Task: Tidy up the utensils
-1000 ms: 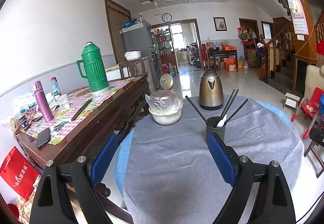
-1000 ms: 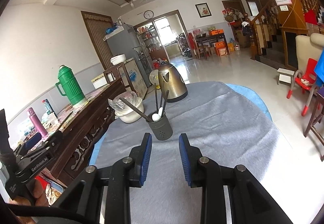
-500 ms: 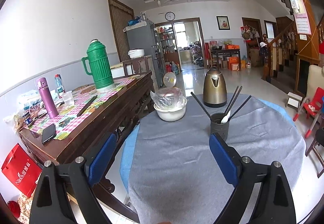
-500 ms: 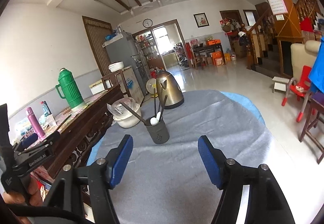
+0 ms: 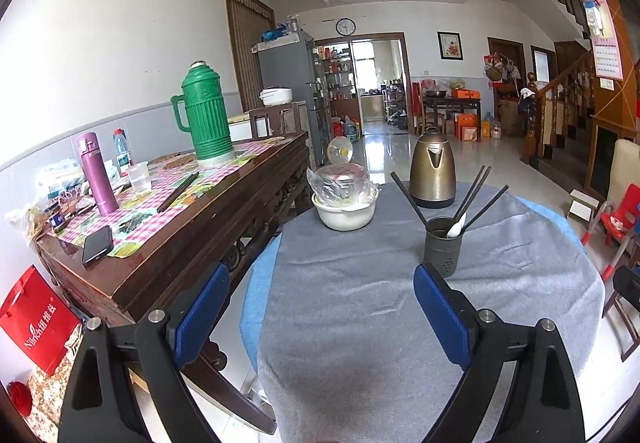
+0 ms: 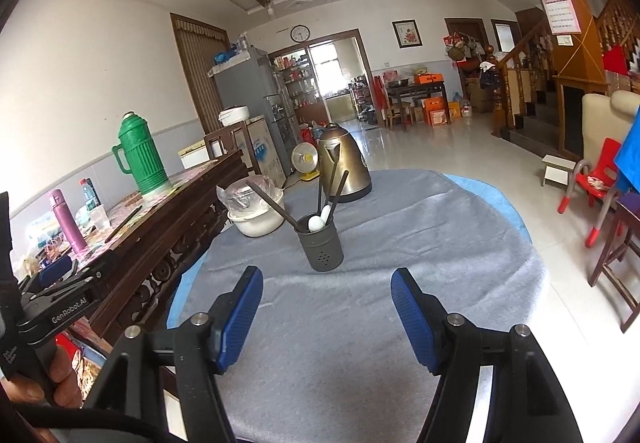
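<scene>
A dark grey utensil holder stands on the round table's grey cloth. It holds several black chopsticks and a white spoon. It also shows in the right wrist view with the chopsticks and white spoons. My left gripper is open and empty, above the table's near edge. My right gripper is open and empty, a short way in front of the holder. The left gripper shows at the left edge of the right wrist view.
A brass kettle and a white pot with a plastic-wrapped lid stand behind the holder. A wooden side table at the left bears a green thermos, a purple flask, a phone and a chopstick pair.
My right gripper has opened from nearly shut to wide. Both grippers have drawn back a little from the holder, which now looks smaller and farther.
</scene>
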{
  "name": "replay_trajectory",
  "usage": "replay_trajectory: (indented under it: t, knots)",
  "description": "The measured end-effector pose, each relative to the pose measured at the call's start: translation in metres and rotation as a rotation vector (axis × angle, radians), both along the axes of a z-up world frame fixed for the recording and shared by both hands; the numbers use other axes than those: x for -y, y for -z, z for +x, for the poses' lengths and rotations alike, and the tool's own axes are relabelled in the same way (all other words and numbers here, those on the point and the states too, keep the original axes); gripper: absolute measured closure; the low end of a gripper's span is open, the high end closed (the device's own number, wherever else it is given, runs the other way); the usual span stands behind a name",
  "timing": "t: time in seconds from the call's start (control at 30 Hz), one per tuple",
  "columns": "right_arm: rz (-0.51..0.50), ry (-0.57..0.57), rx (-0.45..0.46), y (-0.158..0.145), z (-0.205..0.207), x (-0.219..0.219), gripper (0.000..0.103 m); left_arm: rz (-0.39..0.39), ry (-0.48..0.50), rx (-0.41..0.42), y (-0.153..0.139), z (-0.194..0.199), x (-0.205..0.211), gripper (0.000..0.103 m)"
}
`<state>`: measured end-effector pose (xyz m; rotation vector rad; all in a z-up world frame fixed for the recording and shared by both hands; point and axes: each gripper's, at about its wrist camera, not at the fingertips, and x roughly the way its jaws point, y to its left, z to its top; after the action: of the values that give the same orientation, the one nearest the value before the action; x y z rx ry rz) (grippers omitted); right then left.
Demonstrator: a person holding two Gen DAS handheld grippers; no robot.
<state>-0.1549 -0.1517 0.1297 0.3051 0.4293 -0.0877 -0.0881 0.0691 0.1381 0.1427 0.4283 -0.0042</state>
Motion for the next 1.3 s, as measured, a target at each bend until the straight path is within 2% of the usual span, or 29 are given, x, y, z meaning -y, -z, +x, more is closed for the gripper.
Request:
replay_trajectory:
  t: [0.63,1.3]
  knots:
    - [-0.041,-0.028,-0.017,-0.001,0.009,-0.033,0.032,-0.035,-0.022,-0.050,0.025,0.000,-0.031,0.009]
    - [-0.039,-0.047,-0.025,0.004,0.010,-0.041,0.032,-0.038,-0.011,-0.053,0.025,-0.004,-0.028,0.009]
